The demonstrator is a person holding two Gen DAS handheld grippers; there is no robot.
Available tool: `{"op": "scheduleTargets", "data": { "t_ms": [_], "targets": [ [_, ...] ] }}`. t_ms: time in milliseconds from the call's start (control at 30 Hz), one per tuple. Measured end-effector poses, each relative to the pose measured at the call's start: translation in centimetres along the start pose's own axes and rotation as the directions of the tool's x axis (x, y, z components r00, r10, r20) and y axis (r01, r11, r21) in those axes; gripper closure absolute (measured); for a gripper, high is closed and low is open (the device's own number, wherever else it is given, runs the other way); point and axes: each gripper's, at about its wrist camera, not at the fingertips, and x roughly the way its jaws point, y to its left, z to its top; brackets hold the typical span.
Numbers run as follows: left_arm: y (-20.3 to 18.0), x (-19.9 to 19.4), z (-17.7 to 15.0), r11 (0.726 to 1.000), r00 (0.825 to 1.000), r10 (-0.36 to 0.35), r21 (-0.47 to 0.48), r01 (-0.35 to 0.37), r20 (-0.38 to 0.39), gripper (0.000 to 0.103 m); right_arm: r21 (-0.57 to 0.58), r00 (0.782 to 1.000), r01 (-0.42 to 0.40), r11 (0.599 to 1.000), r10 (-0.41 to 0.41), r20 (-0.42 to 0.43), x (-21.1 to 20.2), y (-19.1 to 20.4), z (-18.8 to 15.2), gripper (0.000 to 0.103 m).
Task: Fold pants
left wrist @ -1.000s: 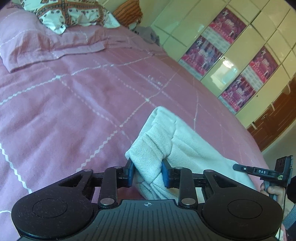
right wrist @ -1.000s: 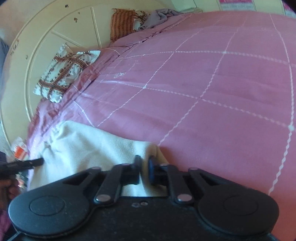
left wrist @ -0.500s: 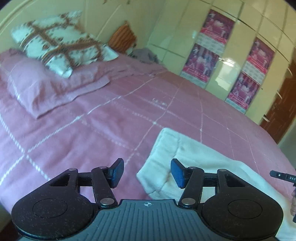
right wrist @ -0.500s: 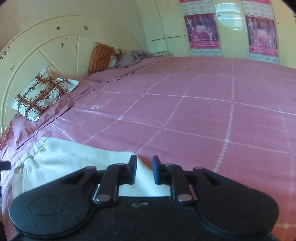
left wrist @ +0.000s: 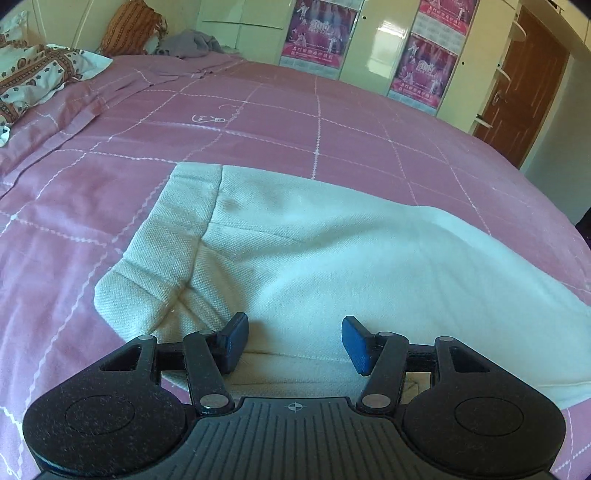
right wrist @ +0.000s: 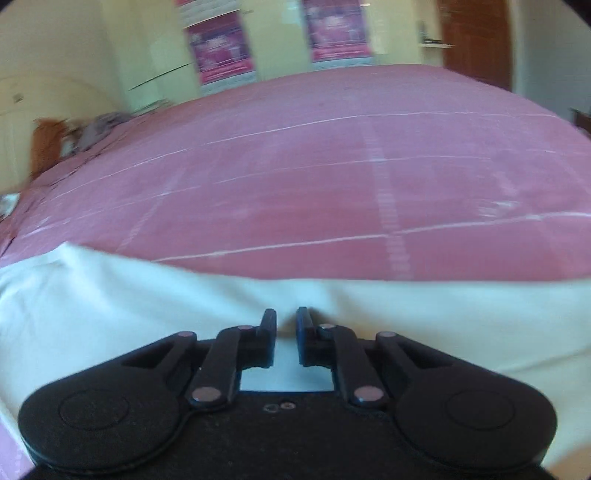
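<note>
Cream pants (left wrist: pixel 314 251) lie flat on the pink bedspread (left wrist: pixel 258 125), their ribbed waistband (left wrist: pixel 159 251) to the left. My left gripper (left wrist: pixel 293 341) hovers over the near edge of the pants, open, with cloth below the blue pads and nothing pinched. In the blurred right wrist view the pants (right wrist: pixel 147 314) stretch across the lower part of the picture. My right gripper (right wrist: pixel 286 325) is above them, its jaws closing with a narrow gap left and no cloth between them.
A patterned pillow (left wrist: pixel 33 74), an orange cushion (left wrist: pixel 129 26) and a grey cloth (left wrist: pixel 192 42) sit at the head of the bed. Wardrobe doors with pink posters (left wrist: pixel 317 33) line the far side, and a brown door (left wrist: pixel 524 81) stands at the right.
Both grippers let go of the pants' folded edge and drew back. The left jaws spread wide. The right gripper swung quickly to the right along the pants.
</note>
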Motion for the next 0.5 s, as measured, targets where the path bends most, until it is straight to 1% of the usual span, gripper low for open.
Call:
{"op": "scheduleTargets", "data": {
  "t_ms": [33, 67, 100, 133, 167, 200, 267, 333, 367, 400, 500],
  "targets": [
    [0.0, -0.2, -0.1, 1.0, 1.0, 0.0, 0.007, 0.0, -0.002, 0.047, 0.054, 0.997, 0.073, 0.996, -0.073, 0.013, -1.1, -2.8, -0.1, 0.094],
    [0.1, -0.4, -0.2, 1.0, 1.0, -0.001, 0.01, 0.001, 0.0, 0.047, 0.125, 0.995, 0.091, 0.988, -0.096, 0.031, -2.6, -5.3, -0.3, 0.091],
    [0.1, -0.6, -0.3, 1.0, 1.0, -0.003, 0.01, 0.003, 0.003, 0.047, 0.204, 0.993, 0.075, 0.976, -0.092, 0.074, -4.7, -7.5, -0.7, 0.076],
    [0.3, -0.7, -0.4, 1.0, 1.0, -0.004, 0.011, 0.004, 0.009, 0.047, 0.257, 0.987, 0.045, 0.965, -0.082, 0.135, -7.1, -9.0, -1.4, 0.073],
    [0.4, -0.8, -0.6, 1.0, 1.0, -0.005, 0.009, 0.005, 0.019, 0.047, 0.297, 0.98, 0.019, 0.955, -0.076, 0.182, -9.2, -10.2, -2.2, 0.073],
    [0.4, -1.0, -0.9, 1.0, 1.0, -0.009, 0.004, 0.008, 0.027, 0.047, 0.346, 0.975, 0.0, 0.938, -0.078, 0.21, -11.0, -11.2, -3.2, 0.072],
    [0.6, -1.3, -1.4, 1.0, 0.999, -0.015, -0.006, 0.015, 0.04, 0.047, 0.433, 0.966, -0.072, 0.898, -0.045, 0.254, -13.8, -13.1, -5.8, 0.073],
    [0.8, -1.5, -1.8, 1.0, 0.999, -0.023, -0.012, 0.024, 0.047, 0.046, 0.501, 0.968, -0.091, 0.86, -0.042, 0.247, -15.1, -14.0, -8.5, 0.074],
    [1.0, -1.4, -1.8, 0.999, 0.998, -0.029, -0.018, 0.03, 0.05, 0.046, 0.537, 0.969, -0.117, 0.835, -0.024, 0.247, -15.2, -14.6, -10.0, 0.074],
    [1.2, -1.4, -1.7, 0.999, 0.998, -0.036, -0.027, 0.037, 0.049, 0.046, 0.577, 0.969, -0.14, 0.805, -0.008, 0.246, -15.1, -15.2, -11.1, 0.074],
    [1.7, -1.3, -1.5, 0.997, 0.998, -0.054, -0.059, 0.057, 0.045, 0.046, 0.674, 0.97, -0.189, 0.714, 0.027, 0.243, -13.1, -16.7, -13.1, 0.072]
  ]
}}
